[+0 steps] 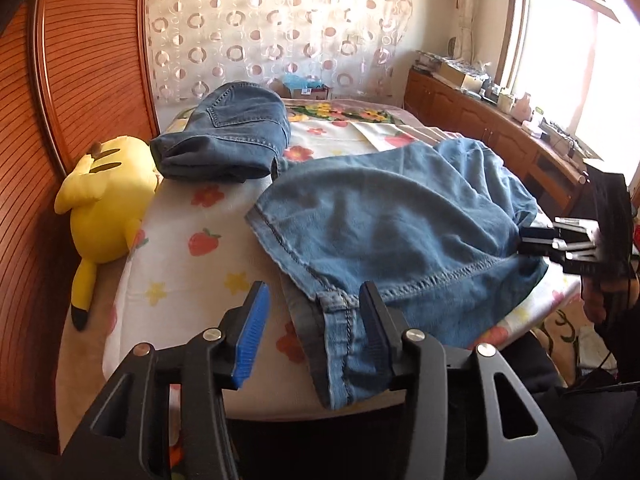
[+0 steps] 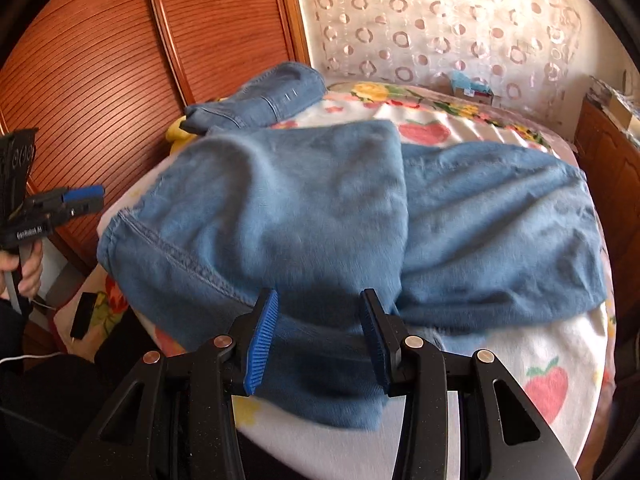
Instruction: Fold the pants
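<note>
Light blue jeans (image 1: 400, 220) lie folded over in a loose heap on the flower-print bed (image 1: 192, 272). My left gripper (image 1: 314, 334) is open over the near hem corner; the seamed cuff lies between its fingers, next to the right one and clear of the left pad. In the right wrist view the same jeans (image 2: 320, 208) spread across the bed. My right gripper (image 2: 318, 340) stands open at their near edge, with denim lying in the gap. The right gripper (image 1: 560, 244) also shows at the jeans' right side, and the left gripper (image 2: 80, 198) shows at the far left, held by a hand.
A second, darker pair of jeans (image 1: 228, 136) sits folded at the bed's far left. A yellow plush toy (image 1: 104, 208) lies on the left edge by the wooden wardrobe (image 1: 80, 80). A cluttered wooden cabinet (image 1: 500, 120) runs under the window on the right.
</note>
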`<action>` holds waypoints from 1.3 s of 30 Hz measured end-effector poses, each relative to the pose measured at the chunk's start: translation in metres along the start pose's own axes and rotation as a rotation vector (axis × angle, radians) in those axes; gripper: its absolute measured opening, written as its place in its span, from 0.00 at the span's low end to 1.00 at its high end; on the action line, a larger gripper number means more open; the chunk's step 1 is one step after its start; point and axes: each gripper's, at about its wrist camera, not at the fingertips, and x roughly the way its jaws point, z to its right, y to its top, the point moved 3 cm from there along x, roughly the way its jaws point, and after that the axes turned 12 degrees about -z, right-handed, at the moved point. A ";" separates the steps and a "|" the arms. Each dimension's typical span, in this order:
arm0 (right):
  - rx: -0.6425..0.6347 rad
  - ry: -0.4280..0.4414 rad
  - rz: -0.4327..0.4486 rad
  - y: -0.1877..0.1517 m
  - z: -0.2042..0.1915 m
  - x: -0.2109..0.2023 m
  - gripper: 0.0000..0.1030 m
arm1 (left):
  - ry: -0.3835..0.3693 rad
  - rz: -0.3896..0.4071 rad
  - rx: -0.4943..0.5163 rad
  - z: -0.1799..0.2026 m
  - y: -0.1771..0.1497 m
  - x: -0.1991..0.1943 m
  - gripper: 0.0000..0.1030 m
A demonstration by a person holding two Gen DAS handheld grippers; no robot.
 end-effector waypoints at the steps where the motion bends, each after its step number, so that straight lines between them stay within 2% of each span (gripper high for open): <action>1: 0.006 0.000 -0.005 -0.002 0.000 0.000 0.43 | 0.003 -0.002 0.000 0.000 0.002 0.002 0.50; 3: 0.012 0.001 -0.015 -0.006 0.003 0.000 0.43 | 0.005 -0.002 -0.001 -0.001 0.006 0.006 0.58; 5: 0.018 0.004 -0.006 -0.004 0.002 -0.002 0.43 | 0.000 -0.002 -0.003 -0.002 0.009 0.011 0.71; 7: 0.019 0.001 0.012 0.000 0.002 -0.006 0.43 | -0.001 0.000 -0.005 -0.004 0.013 0.017 0.73; 10: 0.021 -0.017 0.055 0.014 0.006 -0.010 0.43 | 0.013 0.003 -0.023 -0.008 0.021 0.027 0.73; 16: 0.015 -0.061 0.104 0.065 0.022 0.006 0.43 | 0.039 0.001 -0.026 -0.015 0.039 0.045 0.73; 23: 0.002 -0.095 0.060 0.113 0.031 0.051 0.43 | 0.059 -0.001 -0.031 -0.024 0.052 0.060 0.73; 33: 0.127 -0.046 -0.005 0.163 0.067 0.101 0.43 | 0.056 -0.012 -0.026 -0.022 0.053 0.065 0.73; 34: 0.126 -0.032 -0.009 0.167 0.069 0.105 0.41 | 0.058 -0.014 -0.027 -0.023 0.053 0.066 0.73; 35: 0.126 -0.003 -0.013 0.168 0.068 0.107 0.33 | 0.060 -0.016 -0.029 -0.025 0.053 0.067 0.73; 36: 0.120 0.028 -0.021 0.171 0.069 0.110 0.13 | 0.064 -0.018 -0.033 -0.026 0.054 0.068 0.73; 37: 0.113 0.038 -0.023 0.171 0.068 0.110 0.09 | 0.065 -0.019 -0.035 -0.028 0.053 0.069 0.73; 39: 0.099 0.043 0.045 0.171 0.071 0.099 0.07 | 0.068 -0.017 -0.038 -0.029 0.053 0.068 0.73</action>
